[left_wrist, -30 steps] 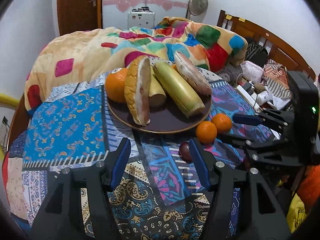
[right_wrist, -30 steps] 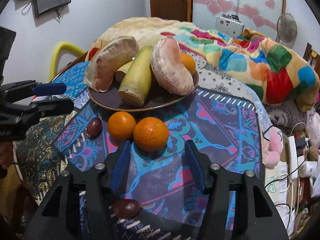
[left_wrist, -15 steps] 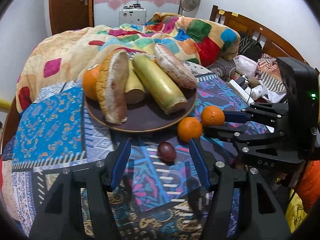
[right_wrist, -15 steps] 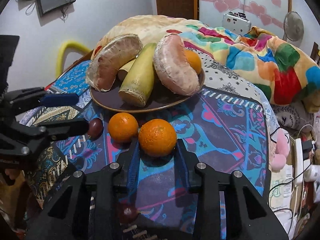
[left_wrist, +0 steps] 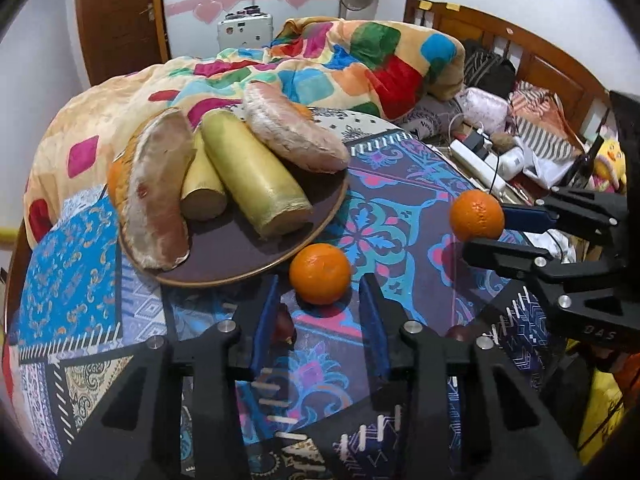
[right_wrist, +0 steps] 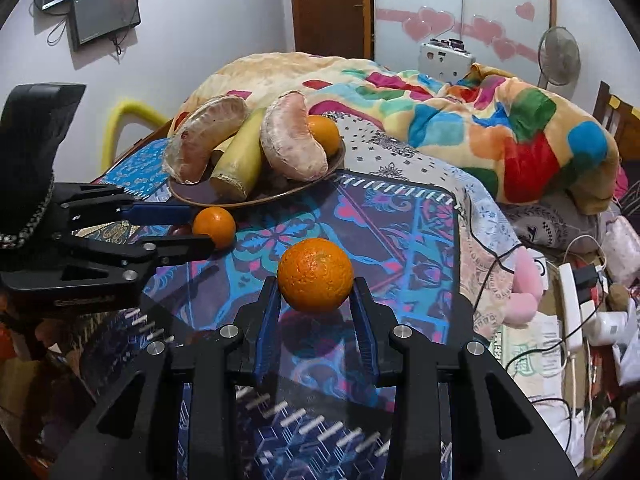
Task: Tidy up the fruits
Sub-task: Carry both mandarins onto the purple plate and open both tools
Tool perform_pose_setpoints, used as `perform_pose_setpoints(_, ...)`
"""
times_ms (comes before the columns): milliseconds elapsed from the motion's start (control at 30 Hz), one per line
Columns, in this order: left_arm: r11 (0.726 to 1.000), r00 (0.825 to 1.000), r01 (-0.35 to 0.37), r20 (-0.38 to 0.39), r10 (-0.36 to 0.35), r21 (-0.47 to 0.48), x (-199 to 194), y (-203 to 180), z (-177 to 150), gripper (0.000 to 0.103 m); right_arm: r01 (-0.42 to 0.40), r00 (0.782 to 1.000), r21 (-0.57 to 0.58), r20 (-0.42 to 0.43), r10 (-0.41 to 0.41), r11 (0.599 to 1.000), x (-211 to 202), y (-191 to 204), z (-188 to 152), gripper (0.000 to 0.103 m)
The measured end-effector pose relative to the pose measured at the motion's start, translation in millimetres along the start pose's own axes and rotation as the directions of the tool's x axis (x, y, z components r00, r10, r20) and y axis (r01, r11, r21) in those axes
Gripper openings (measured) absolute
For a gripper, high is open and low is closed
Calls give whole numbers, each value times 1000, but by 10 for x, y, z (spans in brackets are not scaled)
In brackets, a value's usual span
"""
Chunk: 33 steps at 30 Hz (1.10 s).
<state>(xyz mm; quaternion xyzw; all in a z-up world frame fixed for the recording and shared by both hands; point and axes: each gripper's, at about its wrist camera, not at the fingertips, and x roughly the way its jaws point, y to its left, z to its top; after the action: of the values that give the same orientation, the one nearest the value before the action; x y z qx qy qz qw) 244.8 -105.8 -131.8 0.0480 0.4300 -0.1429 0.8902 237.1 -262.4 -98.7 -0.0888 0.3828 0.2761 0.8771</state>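
My right gripper (right_wrist: 316, 304) is shut on an orange (right_wrist: 315, 274) and holds it above the patterned cloth; it also shows in the left wrist view (left_wrist: 476, 216). My left gripper (left_wrist: 318, 300) is open, its fingers either side of a second orange (left_wrist: 320, 268) that lies on the cloth by the plate. A dark red fruit (left_wrist: 283, 326) lies against its left finger. The brown plate (left_wrist: 248, 268) holds two pomelo pieces, two yellow sugarcane-like stalks and another orange (right_wrist: 324, 133).
A second dark fruit (left_wrist: 458, 333) lies on the cloth near the right gripper. A colourful blanket (left_wrist: 312, 72) is heaped behind the plate. Cables, a power strip (right_wrist: 570, 308) and clutter lie off the cloth's right edge.
My right gripper closed on the nearer orange and lifted it off the cloth. My left gripper moved right and forward, from around the dark fruit to around the other orange.
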Motion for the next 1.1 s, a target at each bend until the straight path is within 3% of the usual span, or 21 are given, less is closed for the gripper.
perform_pose_setpoints(367,1000,1000,-26,0,26,-10,103,-39,43,33,-20,1000,-2,21,20,1000,-34,37,16,33)
perform_pose_setpoints(567,997,999,8,53,-4,-78,-163,163,-16,33,-31,999,-3,35,31,1000,-58,106,78,33)
perform_pose_setpoints(767,993,994,-37,103,49,-114,-377,458,66,33,-48,997,-15,64,49,999,-24,214,216,33)
perform_pose_setpoints(1100,988,994,-70,70,80,-137,-92,650,150,33,-64,996,-41,63,66,997,146,340,398,33)
